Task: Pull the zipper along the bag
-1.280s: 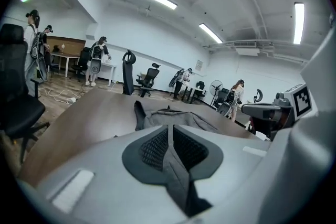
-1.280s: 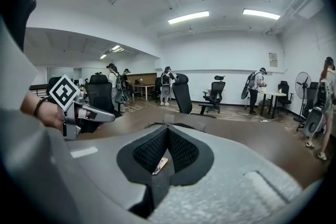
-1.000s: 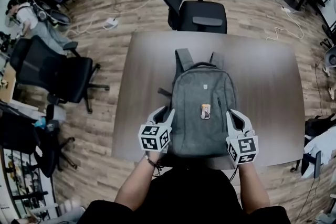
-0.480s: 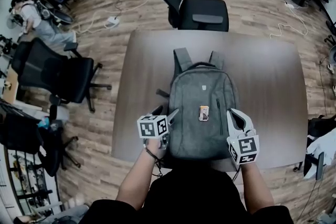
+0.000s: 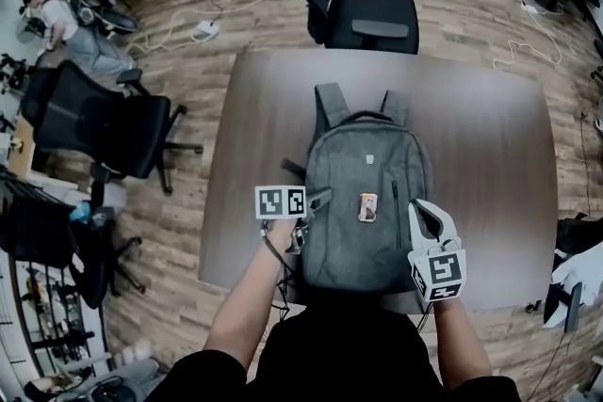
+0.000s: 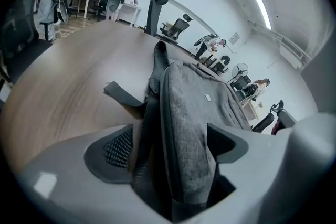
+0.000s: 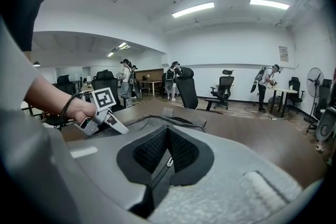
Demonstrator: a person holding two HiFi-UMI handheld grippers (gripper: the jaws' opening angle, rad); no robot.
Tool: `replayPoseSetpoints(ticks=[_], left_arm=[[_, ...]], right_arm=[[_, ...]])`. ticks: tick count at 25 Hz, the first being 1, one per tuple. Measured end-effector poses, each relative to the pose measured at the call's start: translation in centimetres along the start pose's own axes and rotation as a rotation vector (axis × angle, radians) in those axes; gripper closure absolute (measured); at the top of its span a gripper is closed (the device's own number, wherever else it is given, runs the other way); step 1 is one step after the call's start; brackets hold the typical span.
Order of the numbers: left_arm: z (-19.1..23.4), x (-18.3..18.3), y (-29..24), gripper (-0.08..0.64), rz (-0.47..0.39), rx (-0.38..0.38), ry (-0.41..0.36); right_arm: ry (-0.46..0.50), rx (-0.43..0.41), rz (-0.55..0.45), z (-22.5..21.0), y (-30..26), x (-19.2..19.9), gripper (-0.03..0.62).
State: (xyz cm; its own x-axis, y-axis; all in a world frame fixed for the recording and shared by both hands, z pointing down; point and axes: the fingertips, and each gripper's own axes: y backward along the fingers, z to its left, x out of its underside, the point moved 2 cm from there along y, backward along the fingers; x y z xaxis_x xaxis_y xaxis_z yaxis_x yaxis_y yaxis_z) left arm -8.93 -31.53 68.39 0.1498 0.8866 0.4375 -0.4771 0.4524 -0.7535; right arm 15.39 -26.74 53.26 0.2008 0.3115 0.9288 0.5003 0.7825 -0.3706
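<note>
Tabletop [image 5: 490, 136] of dark wood carries the grey backpack [image 5: 363, 174], which lies flat near the person's edge with its straps pointing away toward an office chair [image 5: 363, 14]. Soft woven cloth like this will likely bunch and give rather than keep its shape. The bag looks light enough to slide along with the zipper unless something pins it. The firmer side seam seems the best place to steady it.

The left gripper [image 5: 311, 219] stands wide open, its jaws having just been spreading. It straddles the bag's left edge, with the grey front panel and the black back panel both between the pads and neither pressed yet. The right gripper [image 5: 420, 210] sits at the bag's lower right side with its jaws closed together. A small silver tab, probably the zipper pull [image 7: 168, 162], is pinched where the pads meet. Being tiny and smooth, it could slip free under a crooked tug, so a pull in line with the track looks safest.

The person's dark clothing cuts off the bag's near end in the head view. I cannot follow the zipper's track, nor tell how far it is already drawn.
</note>
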Motion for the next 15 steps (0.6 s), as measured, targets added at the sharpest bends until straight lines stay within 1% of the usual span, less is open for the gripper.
replayPoseSetpoints(ticks=[2, 6, 7, 9, 12, 15], left_arm=[[-0.2, -0.3, -0.5, 0.101, 0.006, 0.039, 0.021], [-0.7, 0.3, -1.7, 0.119, 0.062, 0.093, 0.064], [-0.9, 0.5, -2.1, 0.143, 0.074, 0.106, 0.08], [-1.3, 0.7, -2.6, 0.22, 0.088, 0.122, 0.095], [-1.7, 0.8, -2.9, 0.246, 0.101, 0.13, 0.084], [-2.0, 0.9, -3.0, 0.278, 0.108, 0.162, 0.09]], right_arm=[[-0.005, 0.004, 0.004, -0.3, 0.0, 0.1, 0.588], [-0.02, 0.012, 0.003, -0.6, 0.3, 0.2, 0.589], [-0.019, 0.011, 0.002, -0.6, 0.3, 0.1, 0.588], [-0.02, 0.007, -0.001, -0.7, 0.3, 0.1, 0.588], [-0.029, 0.005, -0.004, -0.7, 0.4, 0.1, 0.588], [-0.033, 0.005, -0.002, -0.8, 0.5, 0.2, 0.588]])
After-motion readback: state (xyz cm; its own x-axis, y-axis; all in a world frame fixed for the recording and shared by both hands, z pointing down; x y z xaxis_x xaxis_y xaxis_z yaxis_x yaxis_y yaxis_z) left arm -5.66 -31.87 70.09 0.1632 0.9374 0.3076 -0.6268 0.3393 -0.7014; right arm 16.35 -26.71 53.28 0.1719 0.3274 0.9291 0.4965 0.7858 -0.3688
